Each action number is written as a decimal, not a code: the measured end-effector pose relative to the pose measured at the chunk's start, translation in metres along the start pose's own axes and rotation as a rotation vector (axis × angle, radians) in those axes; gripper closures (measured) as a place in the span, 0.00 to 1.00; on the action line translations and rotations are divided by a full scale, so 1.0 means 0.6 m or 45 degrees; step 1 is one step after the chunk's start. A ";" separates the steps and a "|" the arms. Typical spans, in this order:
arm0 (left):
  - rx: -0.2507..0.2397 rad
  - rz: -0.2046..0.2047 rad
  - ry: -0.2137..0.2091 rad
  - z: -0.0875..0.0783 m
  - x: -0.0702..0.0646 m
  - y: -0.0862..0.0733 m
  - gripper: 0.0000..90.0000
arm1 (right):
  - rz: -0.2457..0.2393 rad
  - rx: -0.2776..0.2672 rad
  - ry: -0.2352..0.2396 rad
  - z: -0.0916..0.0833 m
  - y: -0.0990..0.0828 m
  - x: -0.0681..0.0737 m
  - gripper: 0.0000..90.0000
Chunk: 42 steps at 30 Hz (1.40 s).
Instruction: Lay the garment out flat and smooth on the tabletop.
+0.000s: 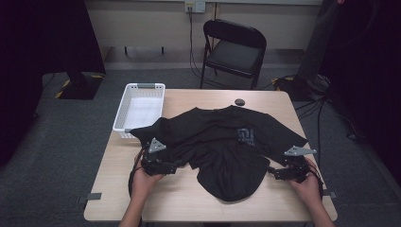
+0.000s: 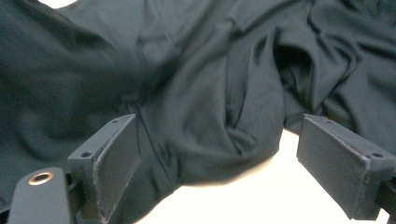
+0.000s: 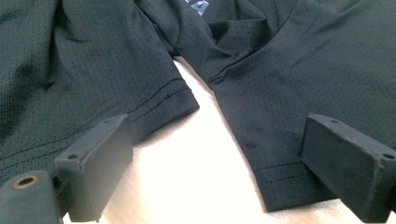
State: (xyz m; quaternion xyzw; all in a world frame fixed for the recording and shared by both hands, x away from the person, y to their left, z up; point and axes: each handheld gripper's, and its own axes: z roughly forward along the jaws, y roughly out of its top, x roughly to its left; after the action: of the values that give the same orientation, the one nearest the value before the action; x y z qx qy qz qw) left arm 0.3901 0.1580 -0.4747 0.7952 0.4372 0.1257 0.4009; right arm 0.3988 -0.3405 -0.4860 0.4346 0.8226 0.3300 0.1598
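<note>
A black T-shirt (image 1: pixel 222 142) lies crumpled across the middle of the wooden table (image 1: pixel 179 203), with a pale print (image 1: pixel 246 135) near its centre. My left gripper (image 1: pixel 177 166) is at the shirt's left edge, held low over the table. Its jaws stand wide open, and a fold of the dark cloth (image 2: pixel 205 140) lies between them without being pinched. My right gripper (image 1: pixel 270 171) is at the shirt's right edge, also open. In the right gripper view a stitched hem (image 3: pixel 280 177) lies by one jaw and a sleeve hem (image 3: pixel 159 100) by the other, with bare table between.
A white plastic basket (image 1: pixel 139 111) sits at the table's far left corner, touching the shirt's sleeve. A small black round object (image 1: pixel 239 101) lies near the far edge. A black folding chair (image 1: pixel 234 47) stands beyond the table. Cables run on the floor at right.
</note>
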 end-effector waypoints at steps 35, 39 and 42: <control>0.110 0.142 0.045 0.010 -0.013 -0.033 0.10 | 0.008 -0.003 -0.008 -0.002 -0.001 0.002 0.10; 0.110 0.141 0.044 0.010 -0.013 -0.033 0.10 | 0.009 0.003 0.018 -0.014 0.008 0.007 0.18; 0.110 0.144 0.045 0.010 -0.013 -0.033 0.09 | -0.042 -0.029 0.027 -0.021 0.023 0.022 0.25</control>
State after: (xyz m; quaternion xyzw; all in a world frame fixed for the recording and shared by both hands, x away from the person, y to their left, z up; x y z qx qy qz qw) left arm 0.3772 0.1545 -0.4922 0.8328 0.4036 0.1433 0.3507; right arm 0.3928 -0.3293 -0.4668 0.4157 0.8275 0.3411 0.1613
